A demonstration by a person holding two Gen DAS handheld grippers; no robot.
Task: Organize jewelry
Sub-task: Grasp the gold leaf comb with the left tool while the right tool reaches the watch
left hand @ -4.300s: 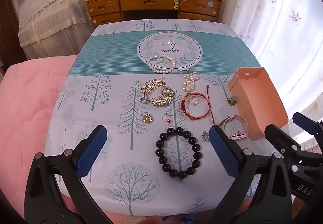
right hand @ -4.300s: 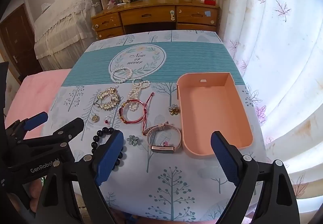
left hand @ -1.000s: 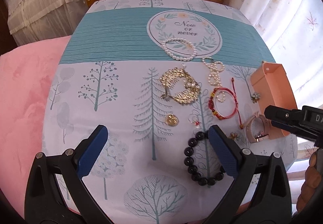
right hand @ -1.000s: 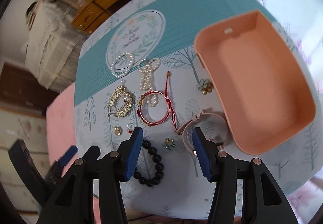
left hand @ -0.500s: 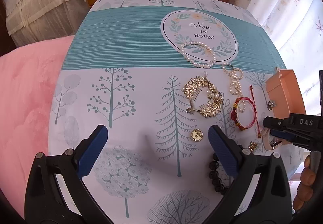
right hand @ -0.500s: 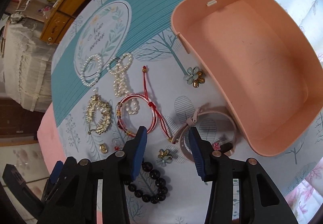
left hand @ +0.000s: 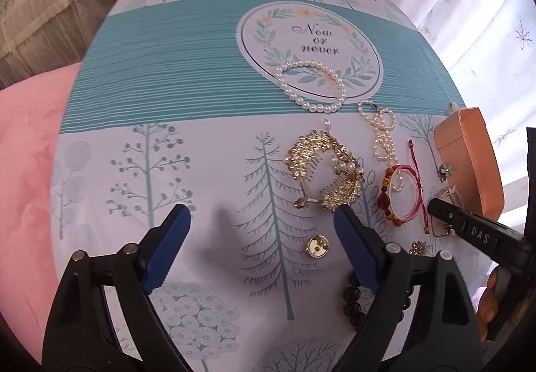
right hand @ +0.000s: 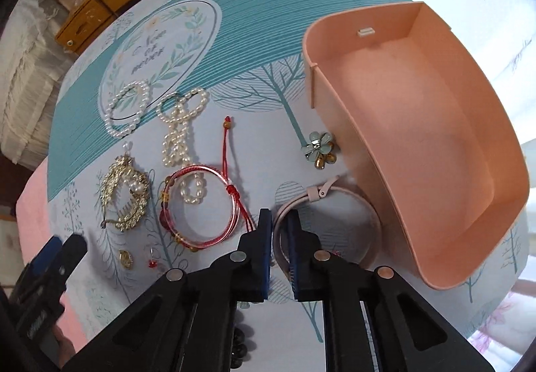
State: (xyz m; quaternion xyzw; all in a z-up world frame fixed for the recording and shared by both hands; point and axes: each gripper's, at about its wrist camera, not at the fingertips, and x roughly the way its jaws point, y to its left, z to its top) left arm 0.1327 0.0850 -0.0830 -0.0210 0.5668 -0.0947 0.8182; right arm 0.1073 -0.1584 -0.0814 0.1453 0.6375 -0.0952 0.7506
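Lower now than a second ago, right claw [right hand: 278,238] pinches the pink watch band [right hand: 335,201] beside the tray [right hand: 435,154]; left claw [left hand: 261,248] is closing on nothing.

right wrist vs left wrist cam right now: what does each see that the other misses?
Only the right wrist view: the right gripper shut on the pink watch band, and the pink tray's empty inside.

Only the left wrist view: the left gripper, jaws closing with nothing between them, above bare tablecloth.

Both: pearl bracelet, gold hair comb, red cord bracelet.
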